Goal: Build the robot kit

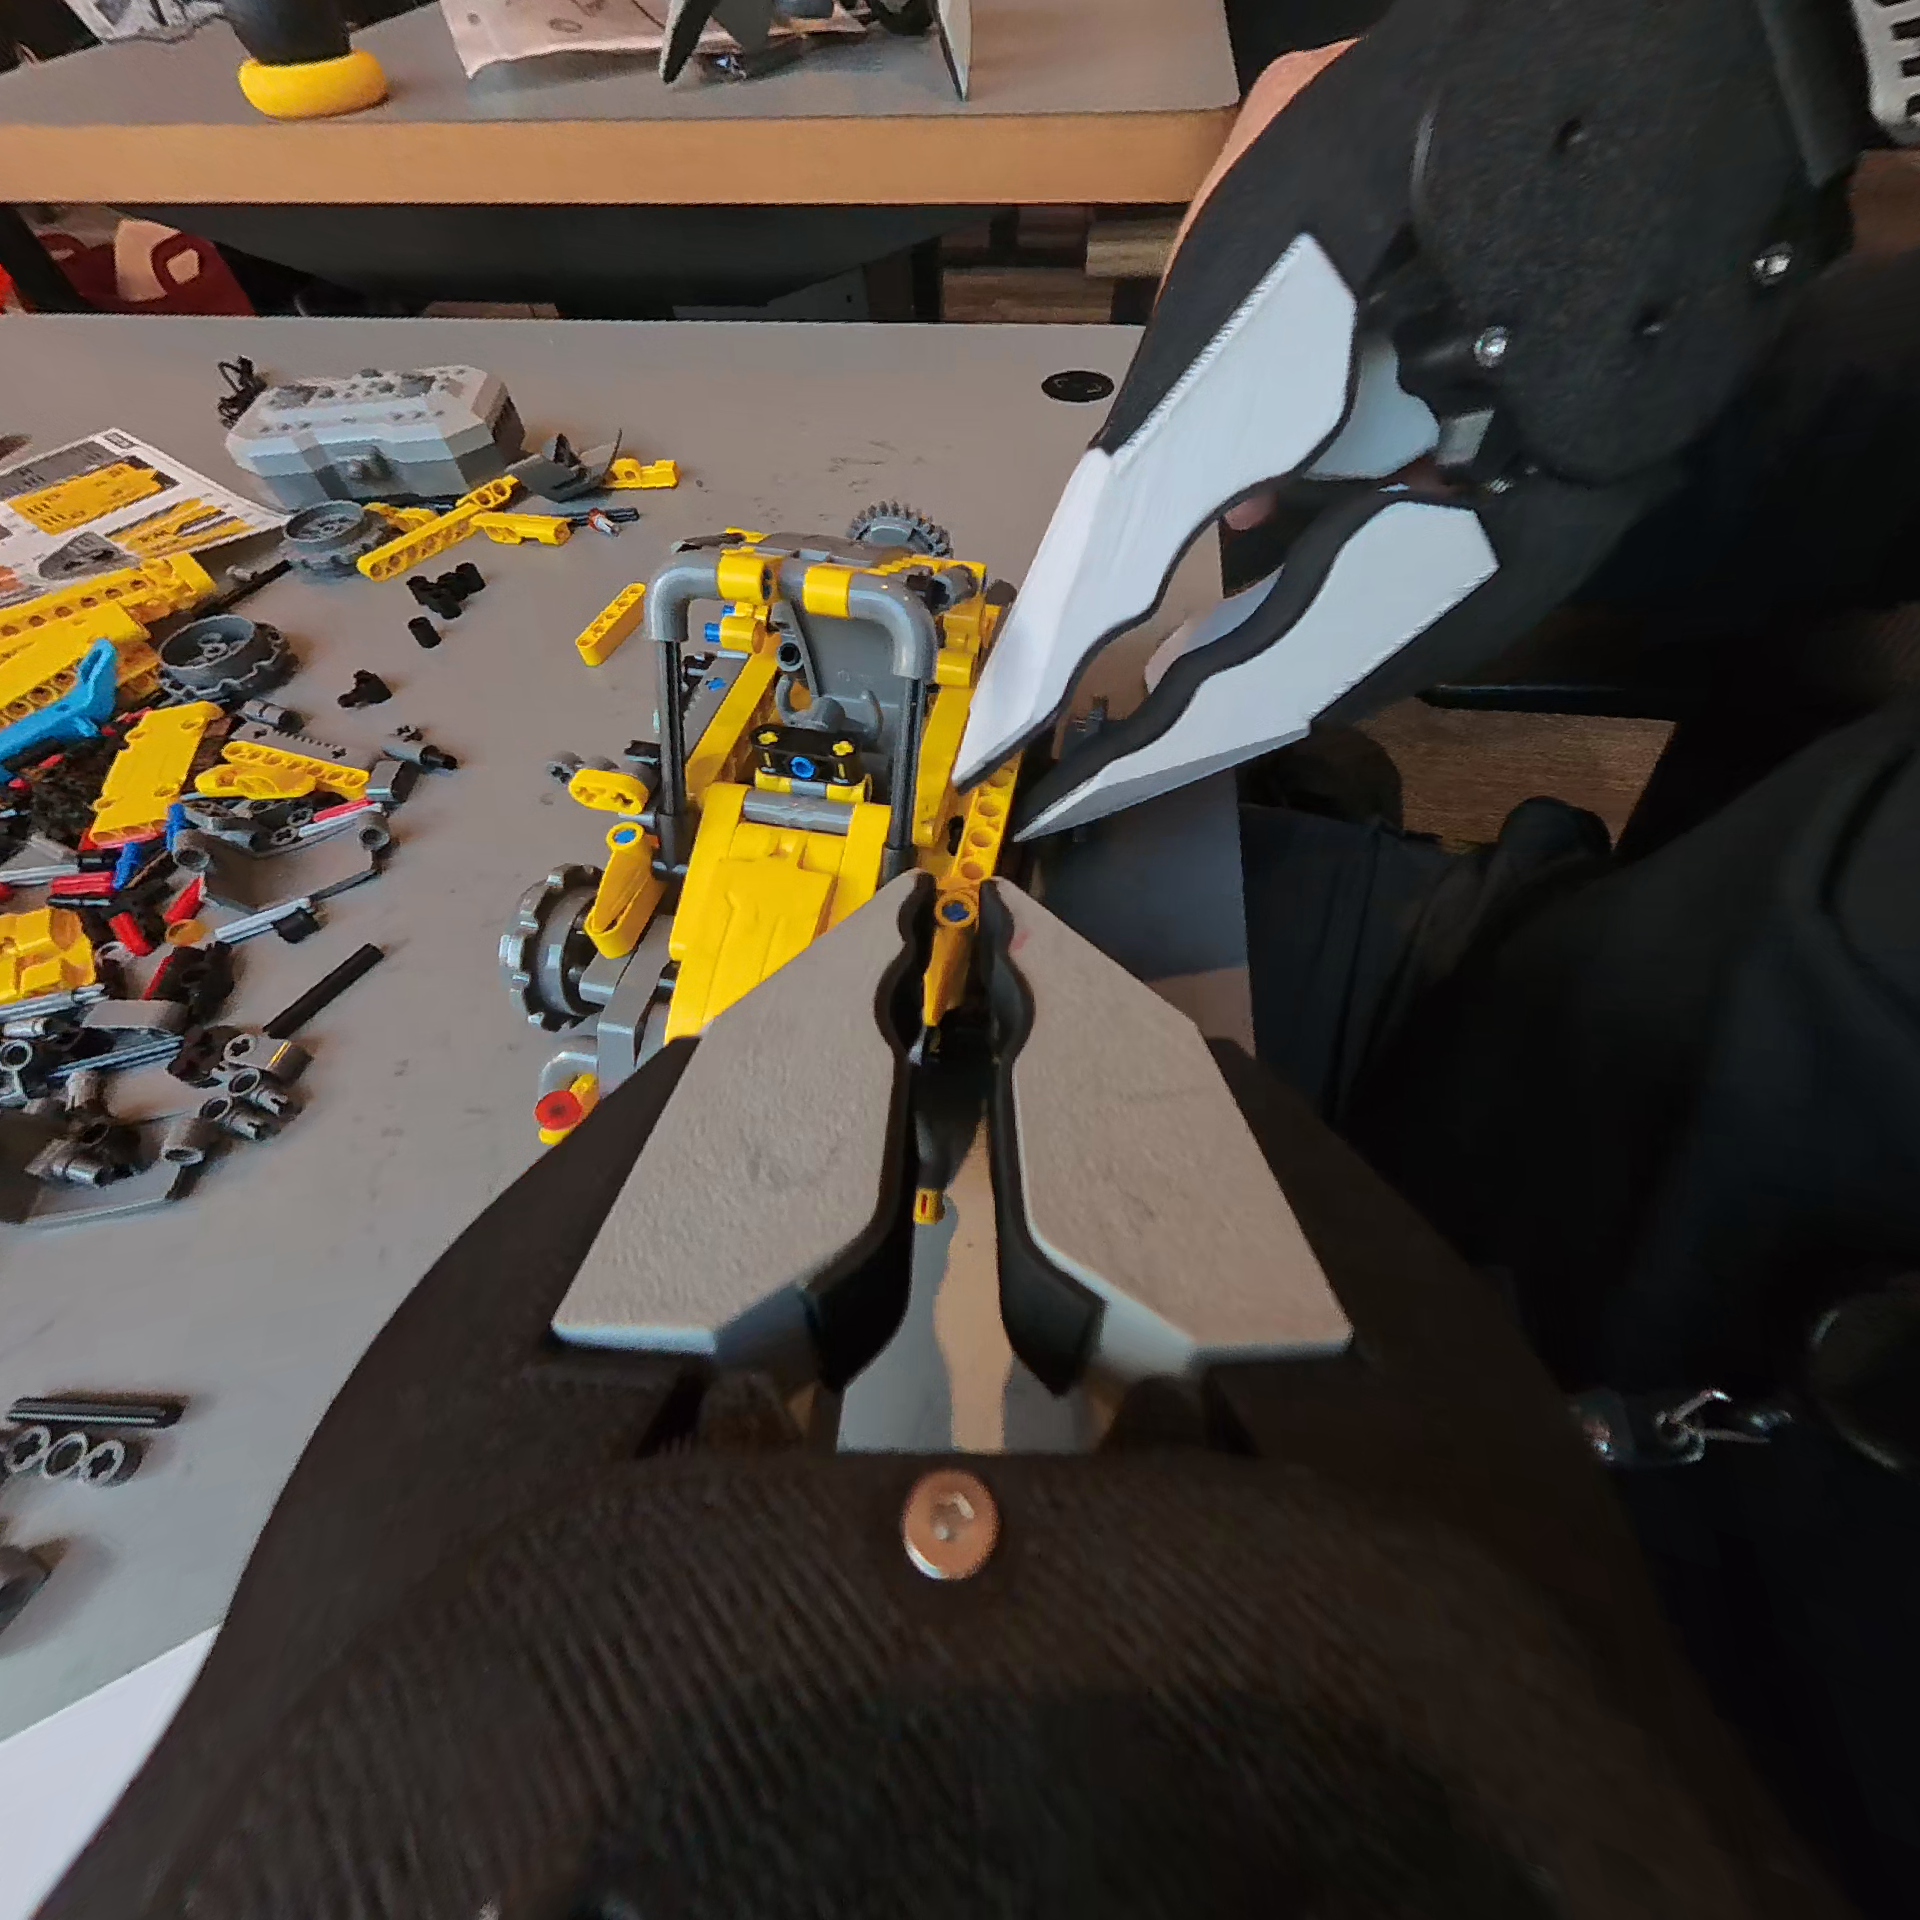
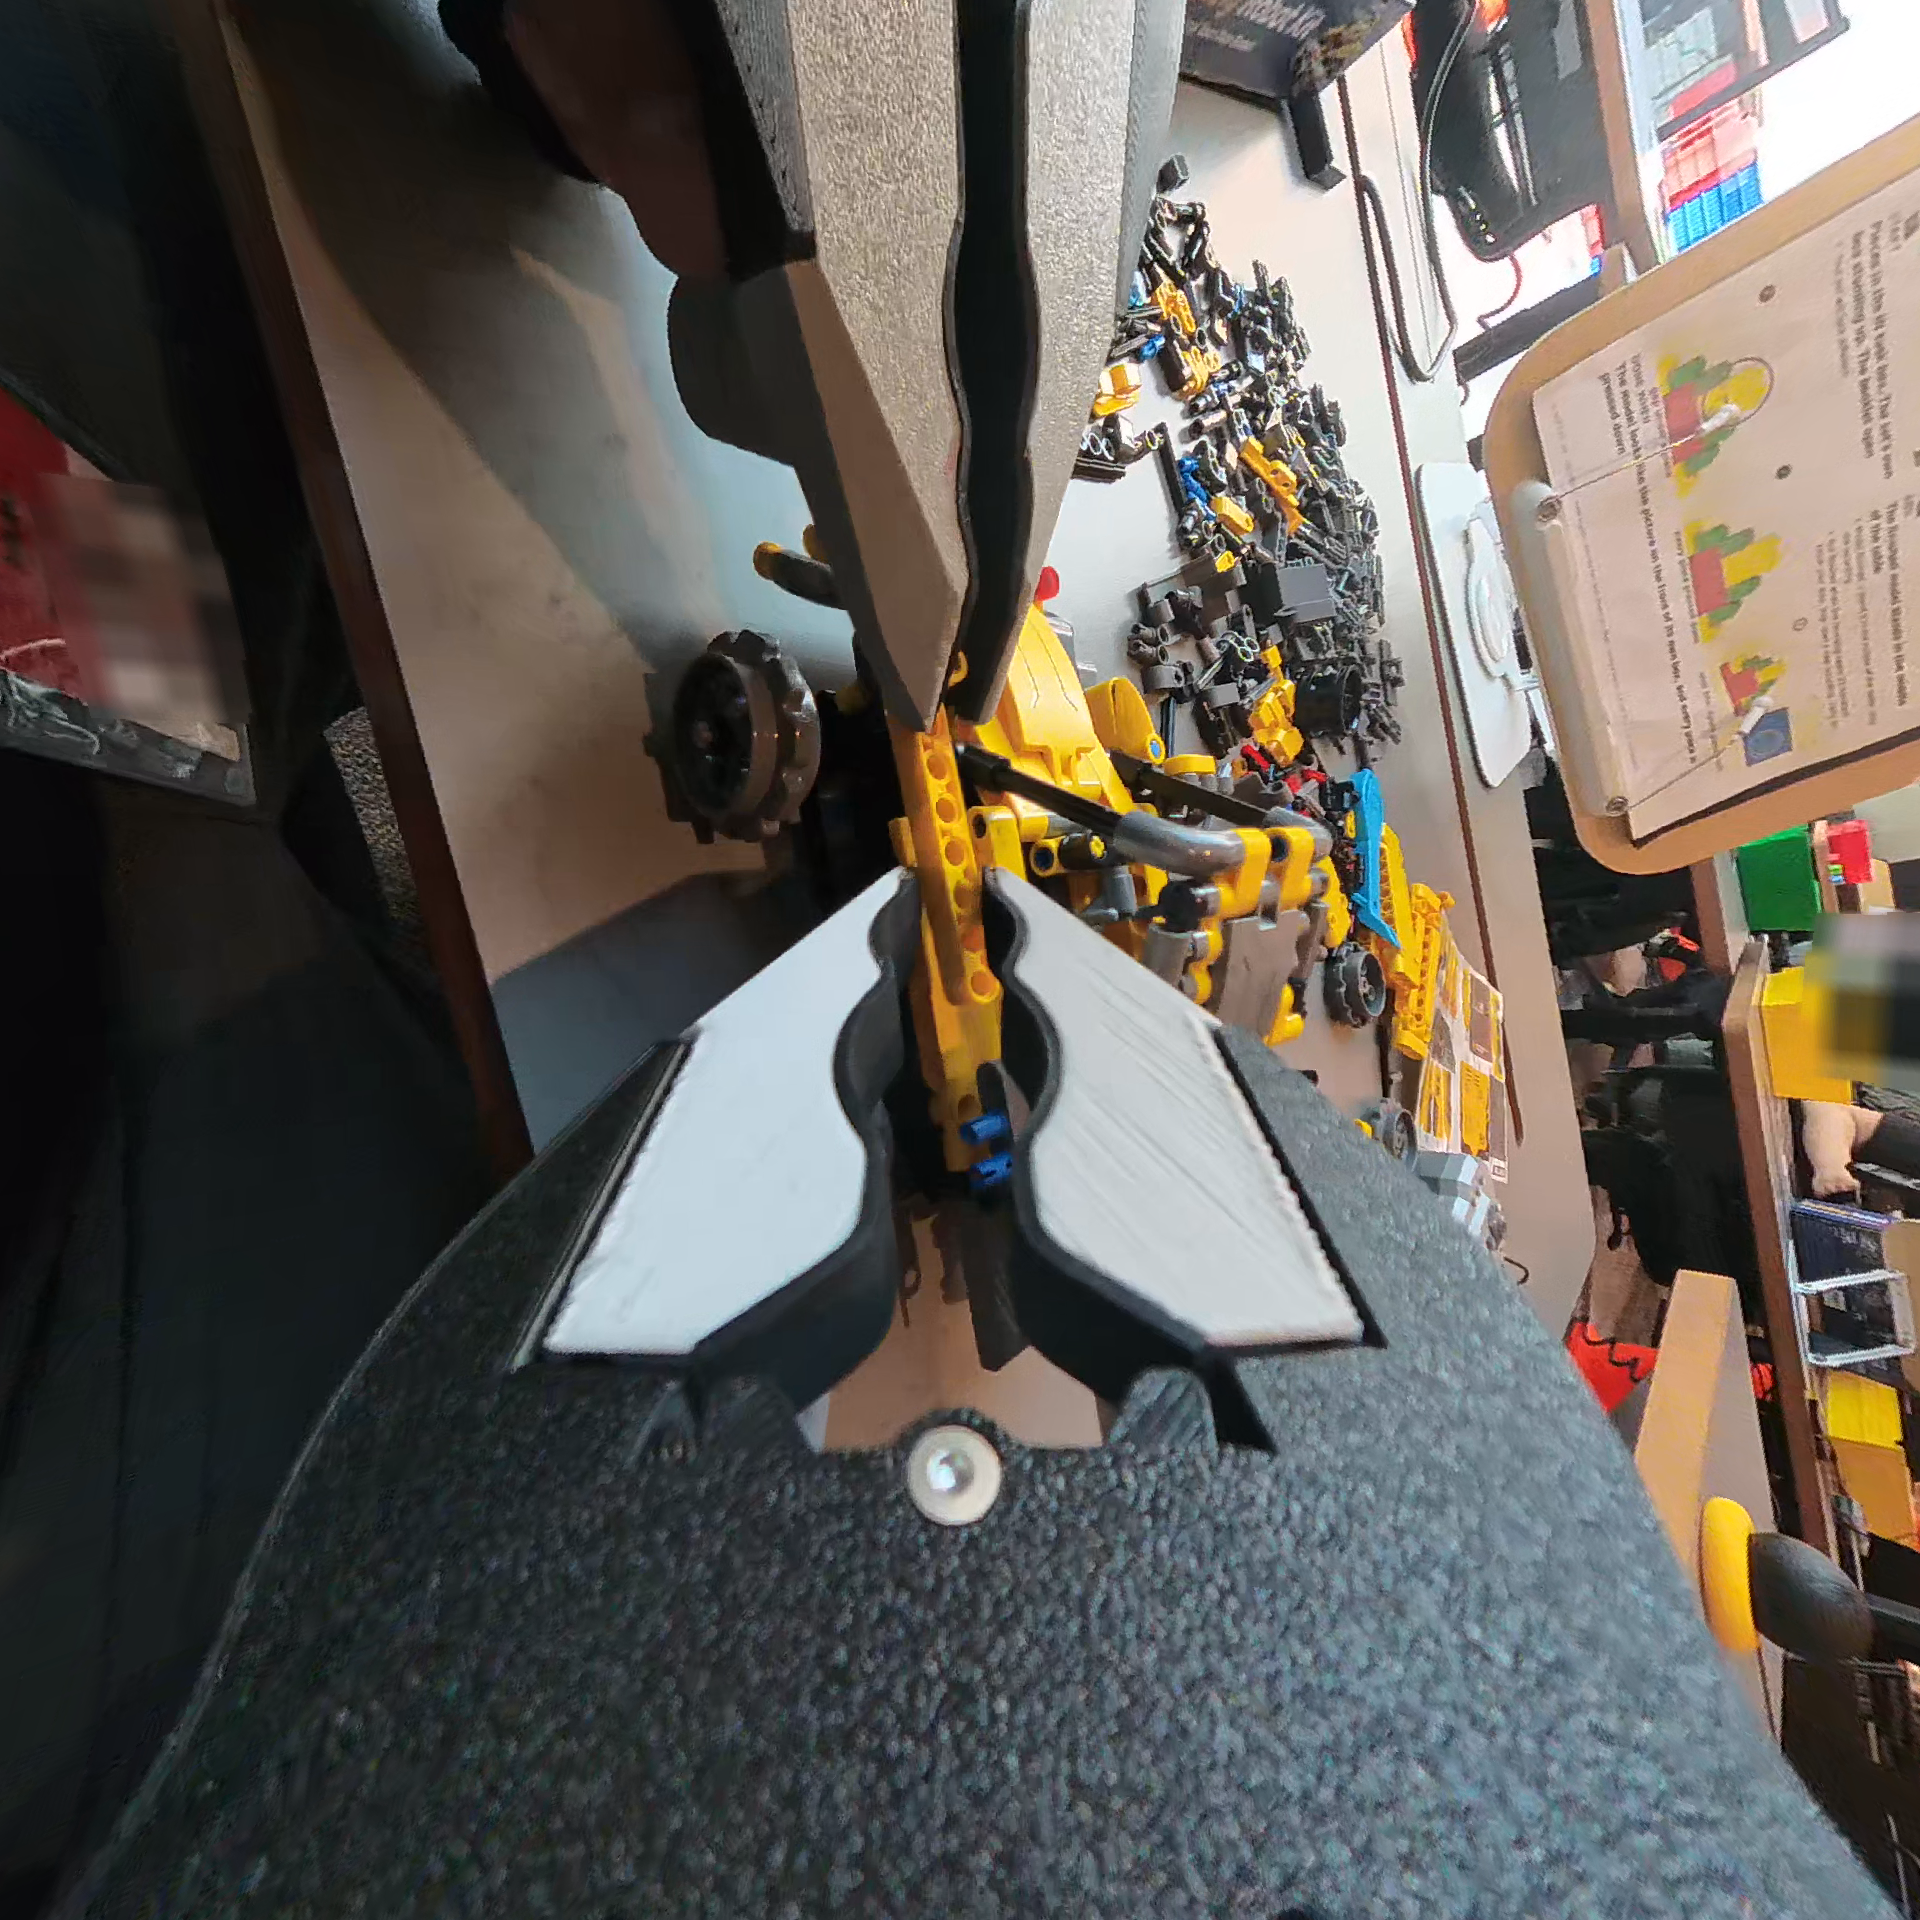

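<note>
We see a half-built yellow and grey brick vehicle [image 1: 790, 821] standing near the table [image 1: 727, 416] edge. It has a grey roll-cage hoop over a grey seat, a sloped yellow hood, toothed grey wheels, and a long yellow holed beam [image 2: 940, 862] along its side. Our left gripper [image 1: 951, 888] is clenched on the near end of that beam. Our right gripper [image 2: 945, 883] grips the same beam farther along, its fingers [image 2: 1101, 1091] pressed to either face. Beyond the vehicle we see loose parts [image 1: 156, 831] in yellow, black, grey, red and blue, a grey block [image 1: 374, 431] and an instruction booklet [image 1: 114, 509].
</note>
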`<state>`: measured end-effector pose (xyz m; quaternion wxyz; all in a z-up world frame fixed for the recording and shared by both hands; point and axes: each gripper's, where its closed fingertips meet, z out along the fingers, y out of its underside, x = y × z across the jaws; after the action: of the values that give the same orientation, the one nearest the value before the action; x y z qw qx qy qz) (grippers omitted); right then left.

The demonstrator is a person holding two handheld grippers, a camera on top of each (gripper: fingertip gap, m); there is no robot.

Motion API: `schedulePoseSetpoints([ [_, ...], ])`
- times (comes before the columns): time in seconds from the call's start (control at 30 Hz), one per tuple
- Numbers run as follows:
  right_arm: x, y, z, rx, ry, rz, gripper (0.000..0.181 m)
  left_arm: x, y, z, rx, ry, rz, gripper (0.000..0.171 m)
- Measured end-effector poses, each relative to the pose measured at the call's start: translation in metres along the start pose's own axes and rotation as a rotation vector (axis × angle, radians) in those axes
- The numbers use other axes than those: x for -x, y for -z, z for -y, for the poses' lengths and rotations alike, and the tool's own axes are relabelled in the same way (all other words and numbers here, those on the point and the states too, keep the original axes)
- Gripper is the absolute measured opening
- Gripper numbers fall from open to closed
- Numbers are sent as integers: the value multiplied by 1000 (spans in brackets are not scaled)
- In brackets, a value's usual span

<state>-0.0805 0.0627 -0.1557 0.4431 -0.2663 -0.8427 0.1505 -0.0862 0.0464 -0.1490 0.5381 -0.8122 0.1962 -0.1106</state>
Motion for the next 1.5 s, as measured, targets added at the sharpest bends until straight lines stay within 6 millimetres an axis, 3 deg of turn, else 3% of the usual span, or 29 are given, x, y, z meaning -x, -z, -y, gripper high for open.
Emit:
schedulePoseSetpoints([
  [0.37, -5, -3, -2, 52, 83, -83, 11, 6, 3, -1, 35, -52, 15, 3],
  [0.5, -6, 0, 1, 27, 82, -102, 25, 7, 3, -1, 48, -38, 9, 3],
  [0.77, -7, -6, -2, 58, 139, -99, 13, 8, 1, -1, 56, -60, 7, 3],
  [1.03, -7, -7, -2, 84, 202, -79, 12, 10, 2, -2, 57, -55, -2, 3],
  [1.27, -8, -7, -2, 90, 128, -1, 11, 12, 2, -2, 67, -24, -49, 4],
  [1.5, -10, -1, 0, 40, 119, -48, 16, 16, 2, -2, 86, -39, -71, 4],
])
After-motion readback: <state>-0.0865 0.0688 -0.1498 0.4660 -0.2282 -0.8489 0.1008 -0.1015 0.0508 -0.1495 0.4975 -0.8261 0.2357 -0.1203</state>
